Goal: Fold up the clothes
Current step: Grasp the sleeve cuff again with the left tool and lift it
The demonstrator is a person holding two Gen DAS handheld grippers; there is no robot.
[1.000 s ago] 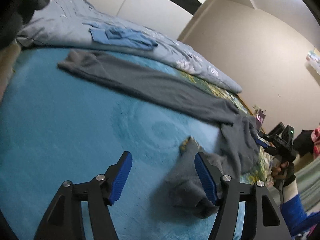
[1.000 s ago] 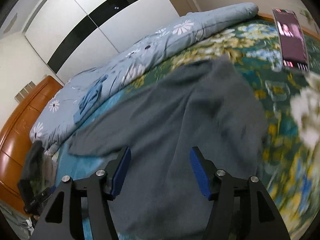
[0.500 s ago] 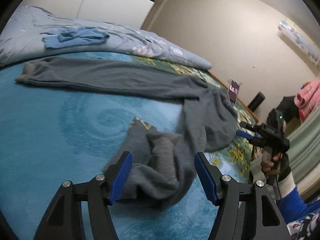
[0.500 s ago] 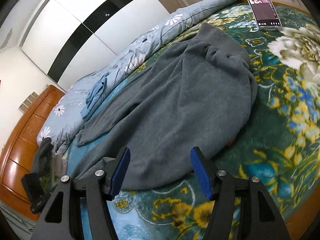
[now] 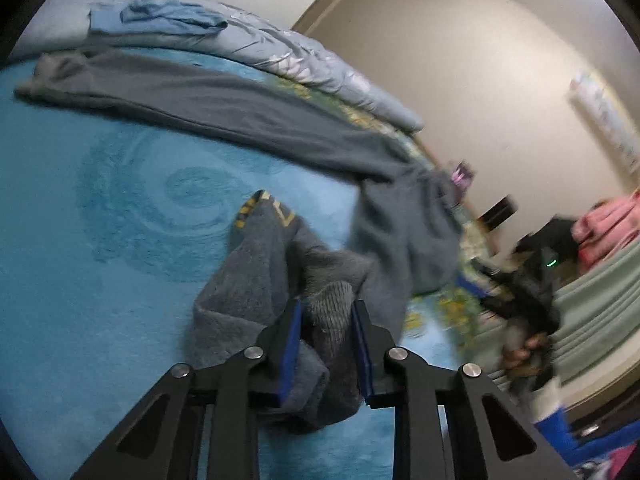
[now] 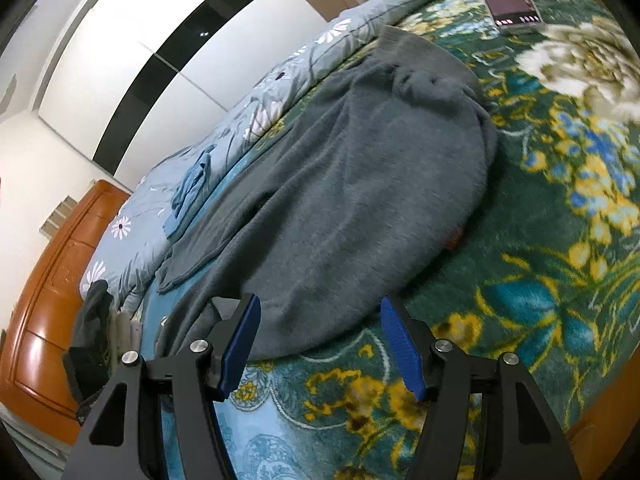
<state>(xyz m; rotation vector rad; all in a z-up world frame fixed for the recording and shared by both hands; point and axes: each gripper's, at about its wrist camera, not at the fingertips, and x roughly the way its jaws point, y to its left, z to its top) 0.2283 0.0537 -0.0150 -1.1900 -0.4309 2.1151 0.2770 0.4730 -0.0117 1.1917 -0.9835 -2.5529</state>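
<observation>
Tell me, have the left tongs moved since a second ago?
Yes. The left tongs have advanced onto the bunched grey trousers lying on the blue blanket, and closed on them.

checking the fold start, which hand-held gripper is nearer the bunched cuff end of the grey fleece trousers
Left. The left hand-held gripper is clamped on the bunched cuff end of the grey fleece trousers; the right hand-held gripper hangs open at the wide waist end, far from that cuff.

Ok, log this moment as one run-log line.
task: fold clothes | left gripper: shut on gray garment cuff | right gripper: open, at garment's near edge | garment: spread on bed blanket, unfolded
</observation>
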